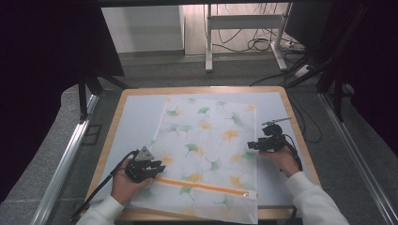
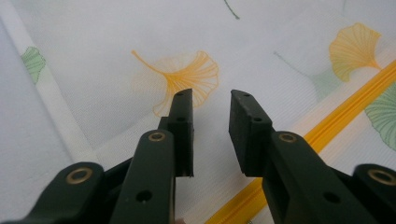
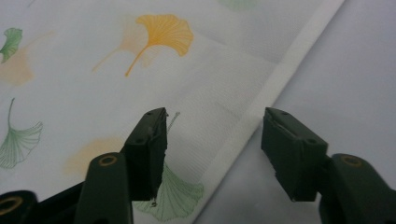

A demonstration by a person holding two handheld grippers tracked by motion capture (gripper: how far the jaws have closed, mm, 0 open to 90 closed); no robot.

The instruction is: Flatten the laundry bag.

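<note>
Seen from above: wooden-edged table w/ pale blue top, and spread flat on it a white mesh zip bag printed w/ green and orange ginkgo leaves. Lay across the table's middle, near end overhanging the front edge a little. Orange zipper ran across the bag near that front end, looked done up along its length; pull not clearly made out.

Left gripper hovered over the bag's left-front part, just above the zipper line. Jaws parted to a narrow gap, nothing between them; only printed mesh behind.

Right gripper sat at the bag's right edge, jaws spread wide and straddling the white hem, one jaw over the mesh, the other over bare tabletop. Nothing pinched. No contact w/ fabric made out.

Judged as the step in hand: smoothing or taking hold of the bag by its edges. To do it well: come down low at the hem, catch both layers squarely in the pads, close gently, then pull outward evenly w/ both hands to avoid skewing or wrinkling; keep clear of the zipper teeth.

Contents: bag lay quite flat, no bulge; appeared empty, though inside not visible.
</note>
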